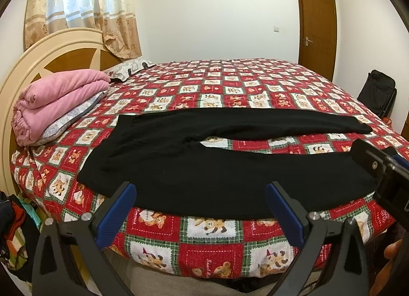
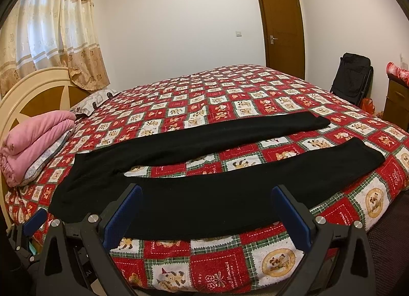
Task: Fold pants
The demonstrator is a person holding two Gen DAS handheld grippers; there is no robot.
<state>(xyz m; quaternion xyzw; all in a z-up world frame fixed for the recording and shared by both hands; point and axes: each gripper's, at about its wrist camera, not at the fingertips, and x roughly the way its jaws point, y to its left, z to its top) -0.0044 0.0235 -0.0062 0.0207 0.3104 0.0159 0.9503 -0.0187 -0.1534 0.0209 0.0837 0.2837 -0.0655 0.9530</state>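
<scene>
Black pants (image 1: 204, 165) lie spread flat on the bed, waist to the left, both legs running right with a gap between them; they also show in the right wrist view (image 2: 204, 193). My left gripper (image 1: 200, 193) is open and empty, hovering at the bed's near edge just before the near leg. My right gripper (image 2: 207, 198) is open and empty, also over the near leg's front edge. The right gripper's body shows at the right of the left wrist view (image 1: 383, 175).
The bed has a red patchwork bear quilt (image 1: 230, 83). A folded pink blanket (image 1: 56, 101) and a pillow (image 1: 127, 68) sit by the headboard (image 1: 51, 50). A black chair (image 2: 354, 78), a wooden cabinet (image 2: 396, 101) and a brown door (image 2: 281, 27) stand to the right.
</scene>
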